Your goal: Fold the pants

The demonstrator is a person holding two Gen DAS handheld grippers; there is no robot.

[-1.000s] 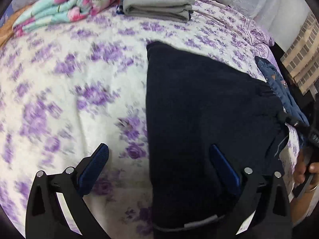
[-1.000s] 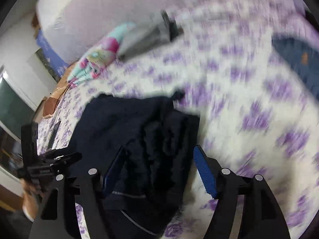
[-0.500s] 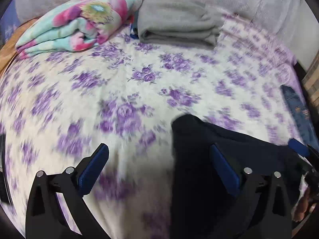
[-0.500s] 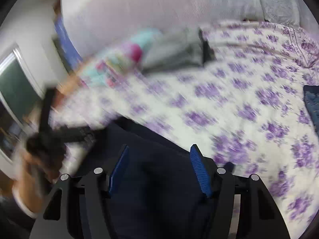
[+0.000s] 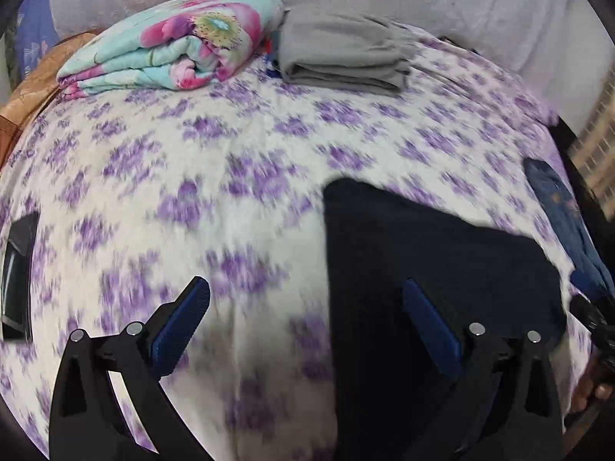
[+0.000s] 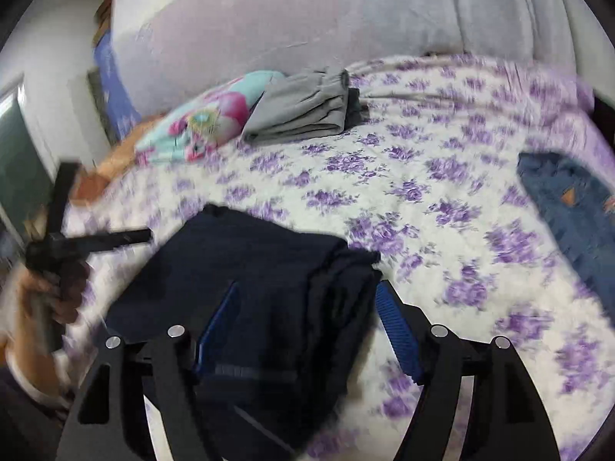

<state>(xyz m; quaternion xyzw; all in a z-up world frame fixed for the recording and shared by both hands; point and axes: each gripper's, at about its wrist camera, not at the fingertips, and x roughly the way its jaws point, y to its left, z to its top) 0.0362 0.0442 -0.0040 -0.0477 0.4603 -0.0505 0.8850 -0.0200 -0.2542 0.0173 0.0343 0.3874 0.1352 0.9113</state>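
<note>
Dark navy pants (image 5: 430,269) lie folded into a block on the purple-flowered bedspread (image 5: 230,176); they also show in the right wrist view (image 6: 261,280). My left gripper (image 5: 303,322) is open and empty, hovering above the pants' left edge, its right finger over the cloth. My right gripper (image 6: 307,326) is open, its fingers on either side of the pants' near right end, not closed on it. The left gripper and the hand holding it show at the left of the right wrist view (image 6: 77,246).
Folded grey pants (image 5: 342,57) and a folded floral blanket (image 5: 173,42) lie at the head of the bed. Blue jeans (image 6: 569,211) lie at the right edge. A dark flat object (image 5: 17,272) lies at the left edge.
Both grippers swung about above the bed. The left one pulled back and tilted up from the pants. The right one moved over the pants' near end. Both stayed open.
</note>
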